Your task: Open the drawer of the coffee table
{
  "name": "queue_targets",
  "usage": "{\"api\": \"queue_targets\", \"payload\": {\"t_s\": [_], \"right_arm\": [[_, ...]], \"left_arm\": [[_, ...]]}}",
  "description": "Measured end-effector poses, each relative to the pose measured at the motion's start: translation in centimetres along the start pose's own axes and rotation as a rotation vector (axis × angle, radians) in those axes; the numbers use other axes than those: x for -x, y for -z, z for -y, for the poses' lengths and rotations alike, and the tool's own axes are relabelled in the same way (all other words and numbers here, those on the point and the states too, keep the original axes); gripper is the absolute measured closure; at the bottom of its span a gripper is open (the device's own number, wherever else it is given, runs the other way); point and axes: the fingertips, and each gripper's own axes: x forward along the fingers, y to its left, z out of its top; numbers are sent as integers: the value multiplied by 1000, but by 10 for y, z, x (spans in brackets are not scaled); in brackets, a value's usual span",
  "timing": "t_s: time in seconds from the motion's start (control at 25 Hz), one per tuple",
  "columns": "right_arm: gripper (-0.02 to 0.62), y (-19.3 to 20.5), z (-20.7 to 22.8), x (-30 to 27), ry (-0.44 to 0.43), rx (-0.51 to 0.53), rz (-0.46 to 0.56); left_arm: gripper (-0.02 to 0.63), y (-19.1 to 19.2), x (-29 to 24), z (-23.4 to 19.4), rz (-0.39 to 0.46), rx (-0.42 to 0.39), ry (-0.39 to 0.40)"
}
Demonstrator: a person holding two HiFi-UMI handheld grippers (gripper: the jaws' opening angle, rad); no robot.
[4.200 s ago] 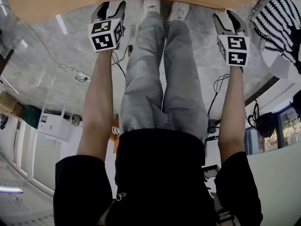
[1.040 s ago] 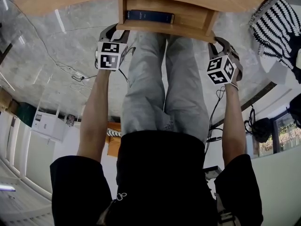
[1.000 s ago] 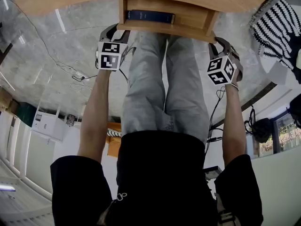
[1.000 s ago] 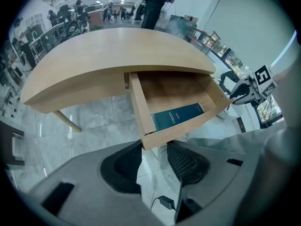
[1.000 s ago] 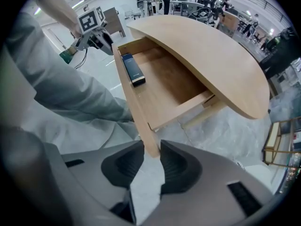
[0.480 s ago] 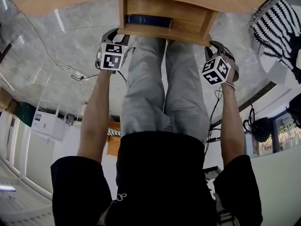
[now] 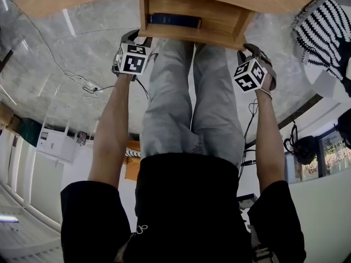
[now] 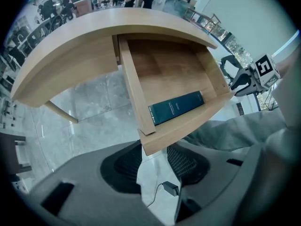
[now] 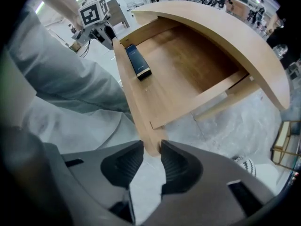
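The wooden coffee table [image 7: 82, 1] has its drawer [image 7: 192, 34] pulled out over the person's knees. A dark blue book [image 7: 174, 19] lies inside, along the front board. My left gripper [image 7: 138, 37] holds the left end of the drawer front; in the left gripper view that corner sits between the pads of the left gripper [image 8: 153, 157]. My right gripper [image 7: 248, 49] is at the right end. In the right gripper view the pads of the right gripper [image 9: 151, 154] touch both faces of the board's end, and its jaws are opening a little. The book [image 9: 138, 61] and drawer floor [image 9: 183, 65] show there too.
The person's legs in grey trousers [image 7: 186, 103] are right under the drawer. A black-and-white striped cloth [image 7: 323, 26] lies at the right. Cables [image 7: 82, 84] run over the grey marble floor at the left. A glass box [image 9: 284, 145] stands on the floor past the table.
Four seconds ago the drawer was shut and both grippers were at the table's edge; now it stands out. Over the last second both grippers shifted slightly toward the drawer front and tilted; the drawer barely moved.
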Motion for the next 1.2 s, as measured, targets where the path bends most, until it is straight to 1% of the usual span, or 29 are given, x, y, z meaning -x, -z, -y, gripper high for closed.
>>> {"api": "queue_targets", "payload": {"t_s": [0.2, 0.32, 0.44, 0.52, 0.64, 0.72, 0.8, 0.84, 0.96, 1.08, 1.2], "right_arm": [[488, 1, -3, -11, 1, -8, -16], [485, 0, -2, -12, 6, -17, -5], [472, -1, 0, -13, 10, -59, 7], [466, 0, 1, -12, 21, -96, 3], [463, 1, -1, -8, 56, -168, -2], [463, 2, -3, -4, 74, -245, 8], [467, 3, -3, 3, 81, -336, 29], [482, 4, -2, 7, 83, -380, 41], [492, 2, -1, 21, 85, -472, 70], [506, -7, 5, 38, 95, -517, 109], [523, -23, 12, 59, 109, -552, 160]], "left_arm": [[445, 6, -11, -1, -25, -11, -3], [445, 6, -11, -2, -10, -5, -2], [445, 5, -12, -3, -5, 7, -9], [445, 6, -12, -2, -14, 53, -8], [448, 13, -8, -2, -47, 201, 3], [462, 16, -2, -3, -58, 273, -10], [477, 17, 6, -3, -61, 289, -25], [487, 17, 11, -3, -62, 288, -29], [531, 18, 29, -6, -50, 303, -41], [575, 7, 50, -8, 9, 343, -45], [592, -12, 75, -7, 86, 382, -29]]}}
